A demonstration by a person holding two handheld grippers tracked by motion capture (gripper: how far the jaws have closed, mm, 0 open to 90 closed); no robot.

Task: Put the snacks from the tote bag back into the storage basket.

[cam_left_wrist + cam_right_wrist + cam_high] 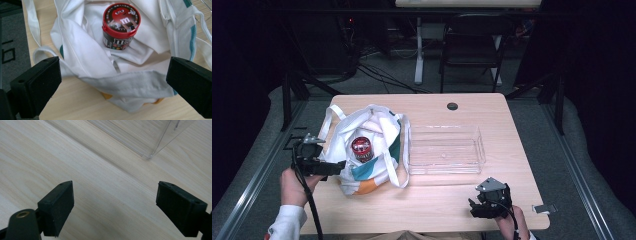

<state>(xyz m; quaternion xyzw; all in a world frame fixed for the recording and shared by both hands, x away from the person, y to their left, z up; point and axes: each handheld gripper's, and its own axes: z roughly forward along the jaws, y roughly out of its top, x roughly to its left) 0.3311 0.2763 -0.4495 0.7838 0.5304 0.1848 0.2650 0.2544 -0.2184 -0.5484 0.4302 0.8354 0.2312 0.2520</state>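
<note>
White bag (82, 57) between spread left gripper (112, 82) jaws

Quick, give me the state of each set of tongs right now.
Left tongs: open, holding nothing, jaws spread at the rim of the white tote bag.
Right tongs: open, holding nothing, above the bare table.

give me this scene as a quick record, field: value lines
surface: wooden table
bag: white tote, open, on the table's left side
in bag: candy tub with red lid, upright
tray: clear, empty, right of the tote
left gripper: open, at the tote's near edge, jaws either side of the cloth rim
right gripper: open, over bare table near the tray's corner, holding nothing
beyond table: folding chair
</note>
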